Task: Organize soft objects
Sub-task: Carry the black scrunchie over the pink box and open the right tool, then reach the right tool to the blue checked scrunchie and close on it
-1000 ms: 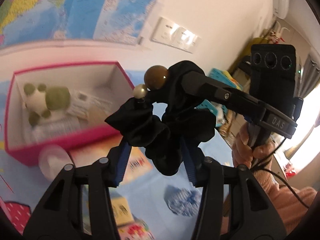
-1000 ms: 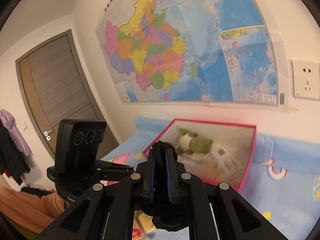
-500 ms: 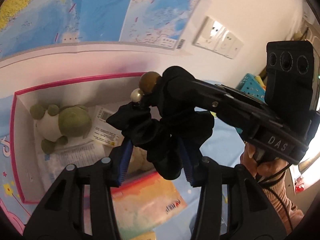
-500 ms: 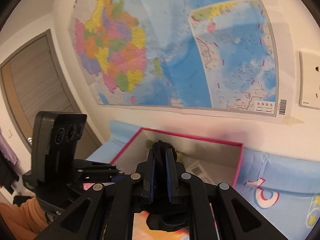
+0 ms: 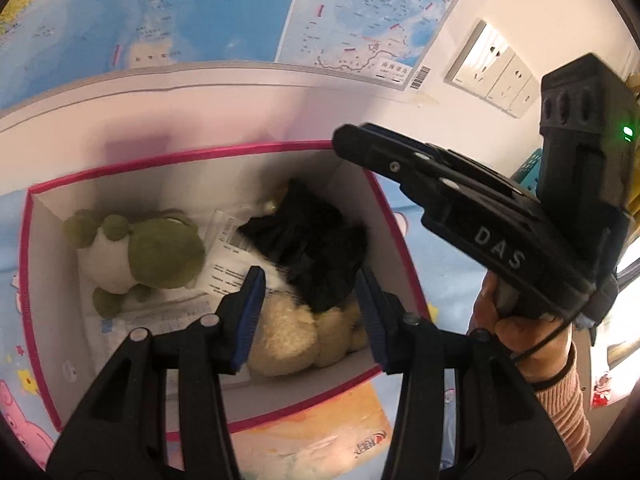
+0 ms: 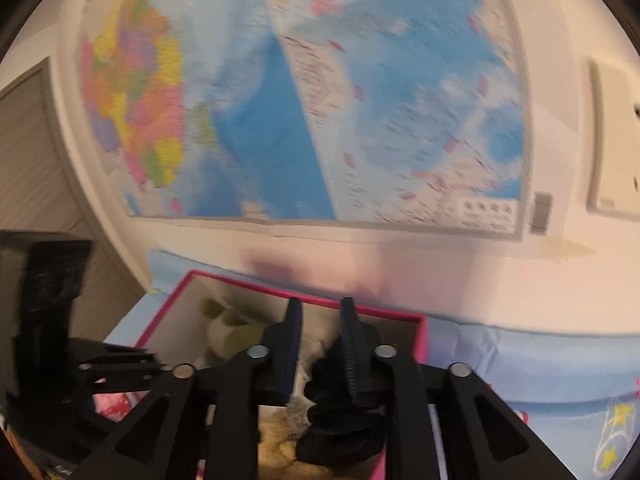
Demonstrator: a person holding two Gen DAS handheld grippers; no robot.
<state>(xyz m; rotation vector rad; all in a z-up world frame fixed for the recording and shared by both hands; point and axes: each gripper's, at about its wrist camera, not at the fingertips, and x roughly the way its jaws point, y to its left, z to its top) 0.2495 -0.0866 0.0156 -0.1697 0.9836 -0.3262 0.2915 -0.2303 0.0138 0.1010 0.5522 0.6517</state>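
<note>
A black scrunchie [image 5: 316, 248] with a pearl bead lies inside the pink-rimmed box [image 5: 28, 264], on top of a cream plush toy [image 5: 288, 336]. A green and white plush frog [image 5: 136, 252] lies at the box's left. My left gripper [image 5: 310, 312] is open and empty above the box. My right gripper [image 6: 320, 344] is open over the box's right side; the scrunchie [image 6: 340, 428] shows just below its fingers, free of them. The right gripper's body [image 5: 480, 224] crosses the left wrist view.
The box [image 6: 420, 328] stands on a blue cartoon-print cloth [image 6: 540, 368] against a wall with a large map [image 5: 200, 8] and sockets [image 5: 492, 68]. Paper sheets [image 5: 224, 264] lie in the box. An orange packet [image 5: 312, 440] lies in front of it.
Both grippers moved over the box. The right gripper opened and let go of the scrunchie, which dropped from between the left fingers into the box. The left jaws opened wider.
</note>
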